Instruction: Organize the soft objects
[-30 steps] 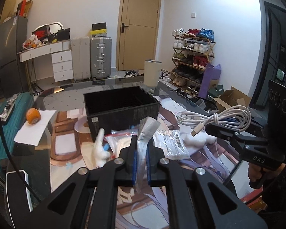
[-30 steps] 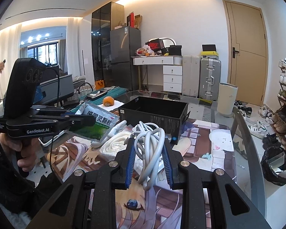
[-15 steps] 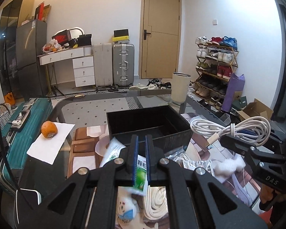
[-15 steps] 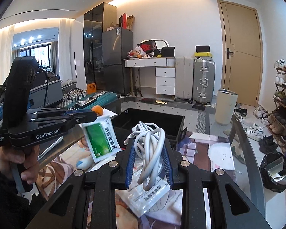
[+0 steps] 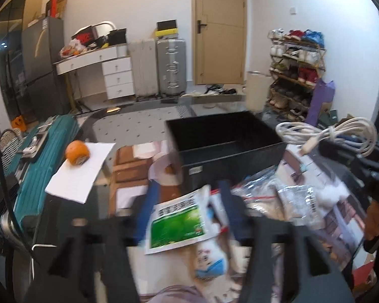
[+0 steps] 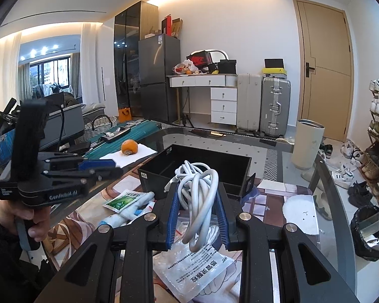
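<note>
The glass table [image 6: 336, 217] carries everything here, and the landmark on it is the black box [image 6: 197, 169], an open rectangular bin standing near the middle. As far as both views show, its inside holds nothing; only dark walls and floor are seen.

In front of the box, on the side close to the person, lies a loose heap of soft things: clear plastic bags [image 5: 288, 199], a white packet with printed text [image 6: 197, 272], a small plush toy with a blue part [image 5: 209, 265], and the green sachet [image 5: 176, 222]. The green sachet lies flat on this heap, just in front of the box's near left corner, outside the box.

To the left of the box, an orange fruit [image 6: 129, 147] sits on a white paper sheet [image 5: 80, 174].

The left gripper [image 5: 187, 202] hovers over the heap in front of the box. Its jaws are opening and stand apart on each side of the green sachet, and the blue pads do not press it.

The right gripper [image 6: 197, 214] is in front of the box's near wall, clamped on a bundle of white cable [image 6: 198, 199], which hangs between its blue pads above the white packet.
</note>
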`<state>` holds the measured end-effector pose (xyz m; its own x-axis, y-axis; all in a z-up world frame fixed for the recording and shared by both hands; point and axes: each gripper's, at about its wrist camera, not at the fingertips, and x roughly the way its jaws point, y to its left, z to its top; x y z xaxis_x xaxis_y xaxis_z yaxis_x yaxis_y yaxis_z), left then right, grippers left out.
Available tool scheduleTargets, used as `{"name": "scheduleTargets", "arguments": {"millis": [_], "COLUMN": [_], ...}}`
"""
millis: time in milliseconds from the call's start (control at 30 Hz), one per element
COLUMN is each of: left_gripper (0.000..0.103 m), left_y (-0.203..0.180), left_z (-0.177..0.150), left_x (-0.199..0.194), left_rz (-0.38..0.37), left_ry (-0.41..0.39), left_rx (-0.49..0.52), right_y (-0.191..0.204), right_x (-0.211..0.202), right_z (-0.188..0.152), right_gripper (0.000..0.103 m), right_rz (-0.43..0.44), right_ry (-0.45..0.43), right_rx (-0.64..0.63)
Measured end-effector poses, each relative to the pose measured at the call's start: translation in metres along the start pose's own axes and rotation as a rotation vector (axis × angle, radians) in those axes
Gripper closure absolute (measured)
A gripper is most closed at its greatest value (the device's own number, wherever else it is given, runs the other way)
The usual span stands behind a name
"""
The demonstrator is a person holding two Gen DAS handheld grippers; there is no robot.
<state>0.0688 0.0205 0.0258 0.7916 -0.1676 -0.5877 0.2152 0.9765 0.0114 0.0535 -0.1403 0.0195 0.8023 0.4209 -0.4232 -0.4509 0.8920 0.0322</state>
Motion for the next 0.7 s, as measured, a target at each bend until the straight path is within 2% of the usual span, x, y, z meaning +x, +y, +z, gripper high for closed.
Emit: {"name": "scheduleTargets", "arguments": {"millis": [133,267,400,533,700], "left_gripper": [0.012,0.007,0.007,0.007,0.007], "left_y": [0.008,0.014,0.029,0.041,0.037], "left_z": [-0.005,-0.008,-0.014,-0.02,-0.021], "left_x": [0.006,0.023,0.047,0.059,0.064], "left_rz": [0.03,0.026,0.051,-0.023,-0.077], "left_ry": [0.035,0.107,0.198,0.24,0.251], "left_rx": [-0.009,-0.026,-0.111,-0.203,-0.209], "right_y": [0.0,-0.002,-0.002,-0.002,-0.001], "right_x": [0.001,0.002,0.005,0.007,0.012], "right_z": [-0.006,-0.008,-0.007,-0.006,-0.004], "right_gripper": [0.076,0.076,0.076,0.076,0.076], "right_rz": [0.01,0.012,0.016,0.02,0.019], "right_ry": [0.009,0.015,0.02,0.024,0.031], "right_rx": [0.012,0.022,0.024,0.021,0.021]}}
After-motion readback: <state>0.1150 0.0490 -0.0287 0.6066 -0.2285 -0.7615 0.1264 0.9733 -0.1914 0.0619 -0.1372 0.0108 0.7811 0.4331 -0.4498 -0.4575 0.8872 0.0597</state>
